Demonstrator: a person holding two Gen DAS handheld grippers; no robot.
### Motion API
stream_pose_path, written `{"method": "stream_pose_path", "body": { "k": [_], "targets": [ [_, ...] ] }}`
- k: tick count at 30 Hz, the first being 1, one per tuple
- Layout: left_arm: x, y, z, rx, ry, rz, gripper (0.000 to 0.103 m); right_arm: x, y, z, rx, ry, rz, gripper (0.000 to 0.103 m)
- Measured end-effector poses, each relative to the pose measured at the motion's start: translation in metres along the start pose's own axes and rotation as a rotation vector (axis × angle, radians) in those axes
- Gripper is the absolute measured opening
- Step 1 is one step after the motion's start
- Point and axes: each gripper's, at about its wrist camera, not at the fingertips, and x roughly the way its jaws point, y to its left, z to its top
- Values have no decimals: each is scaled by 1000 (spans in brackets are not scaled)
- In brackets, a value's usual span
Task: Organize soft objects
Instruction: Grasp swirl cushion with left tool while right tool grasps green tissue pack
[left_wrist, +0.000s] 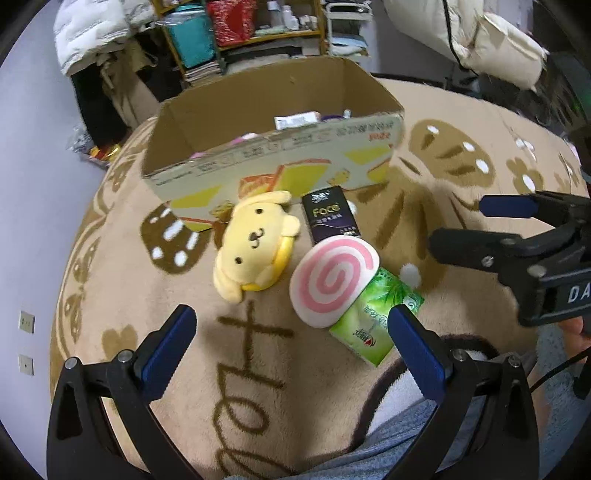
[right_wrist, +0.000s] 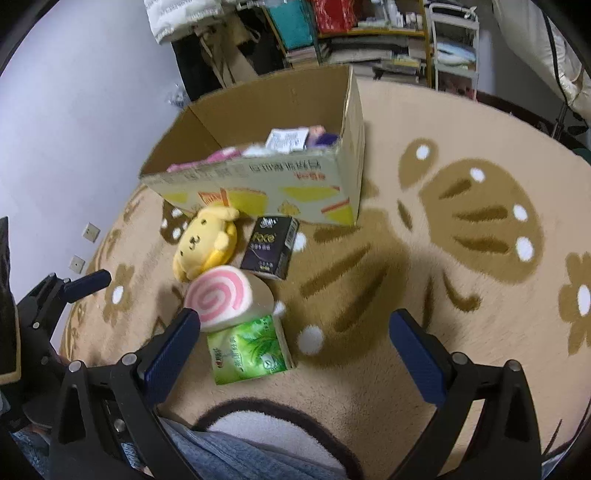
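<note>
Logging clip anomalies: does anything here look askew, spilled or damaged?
Only one oddity: the pink-swirl cushion lies tilted, overlapping the green tissue pack. The yellow dog plush and black Face tissue pack lie intact beside the cardboard box.

open rug (right_wrist: 424, 258) right of cardboard box (right_wrist: 258, 184), toys crowding its front wall

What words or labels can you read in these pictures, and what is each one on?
"Face": on the black tissue pack.
"DA": white letters, cut off at the frame edge, on the right gripper body.
Brown script on the rug: only partly in view, not readable.
Red mark and print on the green tissue pack: too small.
Upside-down print on the cardboard box: too blurred.
</note>
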Motion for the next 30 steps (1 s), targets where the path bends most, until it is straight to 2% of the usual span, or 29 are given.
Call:
{"method": "stream_pose_path", "body": {
  "k": [7, 13, 19, 21, 22, 23, 27, 30],
  "targets": [
    [26, -11, 6, 59, 35, -38, 102, 23, -8, -1, 32, 86, -1, 102],
    [47, -11, 10, 59, 54, -51, 102, 37, -12, -1, 45, 135, 5, 102],
    [60, 3, 11, -12, 72, -109, 80, 48, -11, -2, 46, 164, 15, 102],
    [63, 9, 10, -52, 82, -161, 64, 51, -10, -2, 46, 175, 17, 102],
    [63, 11, 10, -62, 88, -181, 58, 53, -10, -2, 45, 178, 17, 102],
    [65, 13, 10, -78, 100, -212, 48, 53, -9, -2, 42, 181, 18, 102],
    [65, 21, 10, -126, 118, -235, 32, 56, -4, -5, 19, 194, 22, 102],
    [63, 29, 9, -175, 135, -249, 26, 57, -1, -6, 7, 202, 24, 102]
  ]
}}
